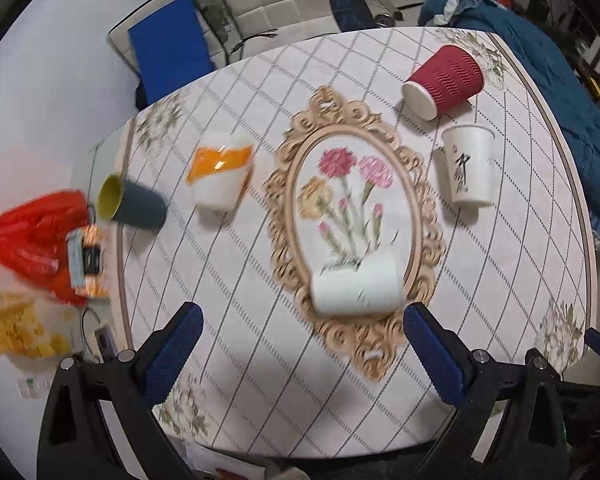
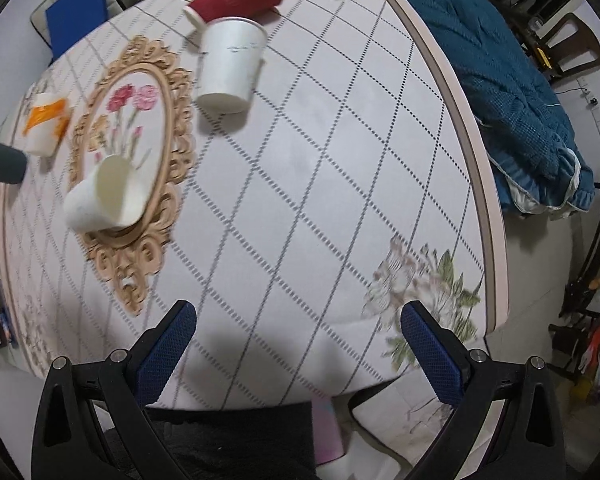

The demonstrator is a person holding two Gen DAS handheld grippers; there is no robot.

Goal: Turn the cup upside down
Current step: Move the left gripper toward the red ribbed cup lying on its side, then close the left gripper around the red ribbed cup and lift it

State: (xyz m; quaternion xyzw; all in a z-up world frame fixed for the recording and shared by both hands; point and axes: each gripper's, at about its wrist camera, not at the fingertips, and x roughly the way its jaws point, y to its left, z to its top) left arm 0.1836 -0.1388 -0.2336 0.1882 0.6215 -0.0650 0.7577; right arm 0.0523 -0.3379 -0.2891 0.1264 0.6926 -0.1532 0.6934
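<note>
Five cups (image 1: 356,290) are sitting on the table (image 1: 236,280).
Both grippers, left (image 1: 298,344) and right (image 2: 298,344), are hanging spread; nearest cup is lying just beyond left fingers (image 1: 180,344).

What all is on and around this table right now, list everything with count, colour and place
red ribbed cup: 1, red, on its side at the far right of the table
white cup with black writing: 1, upright, just in front of the red one
plain white cup: 1, lying on the printed oval frame
white and orange cup: 1, left of the frame
grey cup: 1, yellow inside, on its side at the left edge
table: 1, white cloth, diamond grid
red bag: 1, off the left edge
blue quilt: 1, beyond the right edge
left gripper: fingers open, empty
right gripper: fingers open, empty
</note>
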